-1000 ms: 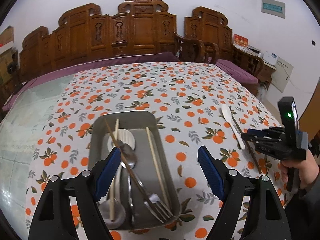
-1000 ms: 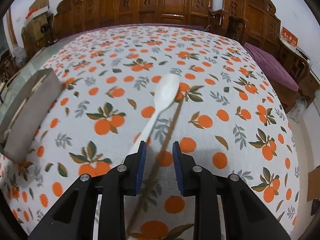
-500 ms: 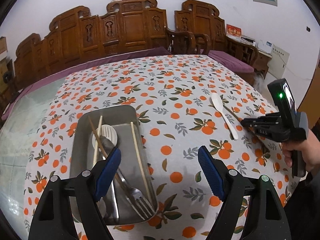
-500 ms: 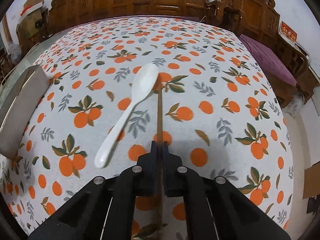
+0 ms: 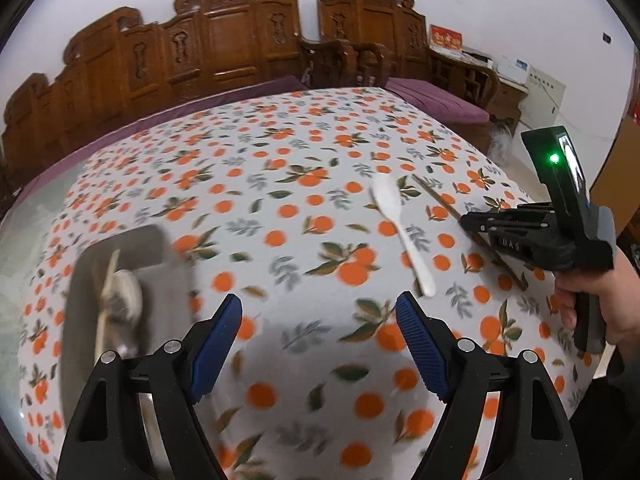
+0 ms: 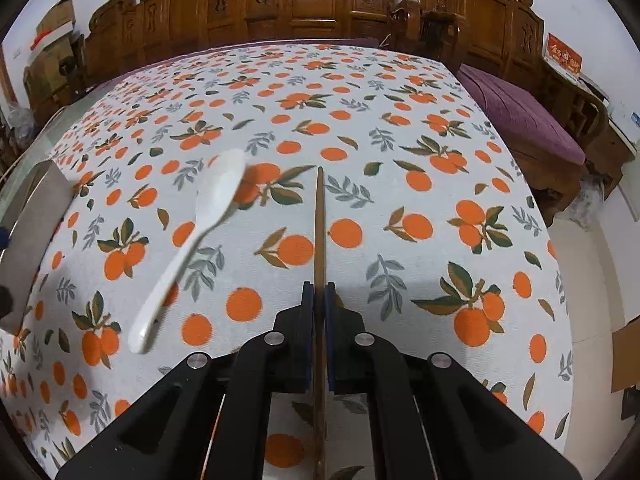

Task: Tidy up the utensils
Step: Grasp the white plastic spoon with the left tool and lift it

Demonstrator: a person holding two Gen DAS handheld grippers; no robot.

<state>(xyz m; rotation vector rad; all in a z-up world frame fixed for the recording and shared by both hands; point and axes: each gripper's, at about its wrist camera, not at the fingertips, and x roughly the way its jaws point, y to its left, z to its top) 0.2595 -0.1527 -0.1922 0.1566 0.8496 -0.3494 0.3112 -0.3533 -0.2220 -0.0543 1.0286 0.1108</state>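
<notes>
My right hand-held gripper [image 6: 319, 294] is clamped tight on a brown chopstick [image 6: 319, 220], which runs straight out between the blue pads and away over the table [image 6: 400, 92], with its back end passing under the gripper body toward me. From the left wrist cam I can see the same gripper [image 5: 466, 222] off to the right side with the chopstick [image 5: 434, 196] poking out past its tip, and a hand [image 5: 600, 300] wrapped around the handle, green light lit on the back of the unit. The left hand-held gripper [image 5: 320, 344] has its fingers spread wide apart with nothing between them, just orange-print tablecloth [image 5: 280, 208] under it. A white spoon [image 6: 192, 240] lies loose on the cloth just left of the chopstick, bowl end pointing away from me; in the left view that spoon [image 5: 400, 224] sits between the two grippers, nearer the right one. The metal tray [image 5: 80, 320] is over on the left, well apart from the spoon and chopstick, and it's pretty blurry in the left cam, but I can make out something round and pale plus a light stick or two in it; can't tell more than that. In the right cam only a corner of the tray [image 6: 28, 240] shows at the left edge. Carved wooden benches [image 6: 320, 4] with purple cushions run behind the table.
</notes>
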